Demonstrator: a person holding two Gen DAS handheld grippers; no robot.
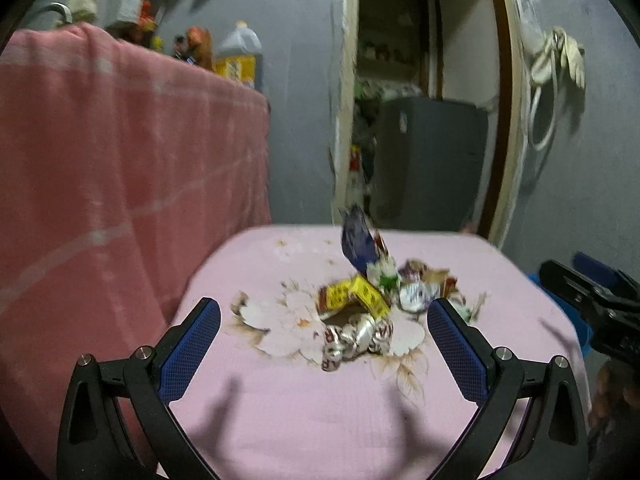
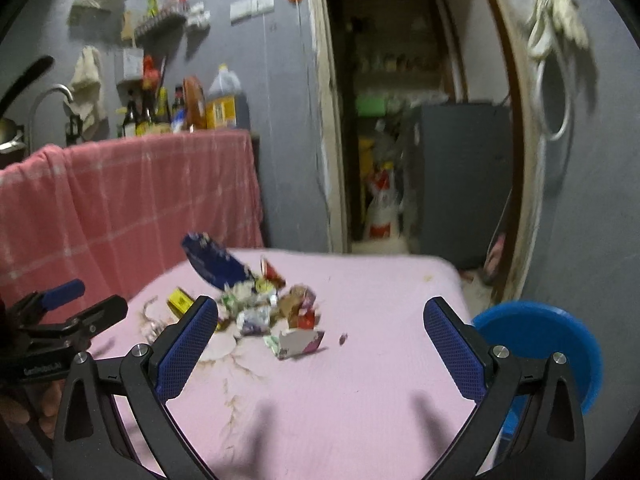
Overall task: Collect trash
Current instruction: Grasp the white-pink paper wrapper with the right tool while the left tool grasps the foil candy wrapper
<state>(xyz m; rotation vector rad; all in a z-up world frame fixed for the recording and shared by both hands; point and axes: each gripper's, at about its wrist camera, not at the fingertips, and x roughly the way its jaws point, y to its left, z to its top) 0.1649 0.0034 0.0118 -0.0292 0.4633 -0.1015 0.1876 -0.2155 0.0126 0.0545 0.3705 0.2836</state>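
A pile of trash wrappers (image 1: 368,300) lies in the middle of the pink cloth-covered table (image 1: 280,420): a dark blue packet (image 1: 357,242), a yellow wrapper (image 1: 354,294) and silver foil pieces (image 1: 352,336). My left gripper (image 1: 323,320) is open and empty, just short of the pile. In the right wrist view the pile (image 2: 260,308) sits left of centre with the blue packet (image 2: 214,262) and a white torn wrapper (image 2: 298,344). My right gripper (image 2: 320,318) is open and empty above the table. A blue bin (image 2: 548,344) stands at the table's right edge.
A counter draped in a pink checked cloth (image 2: 120,200) stands on the left, with bottles (image 2: 184,108) on top. An open doorway (image 2: 400,140) with a grey cabinet (image 2: 460,180) lies behind the table. The other gripper shows at each view's side (image 1: 592,300) (image 2: 60,320).
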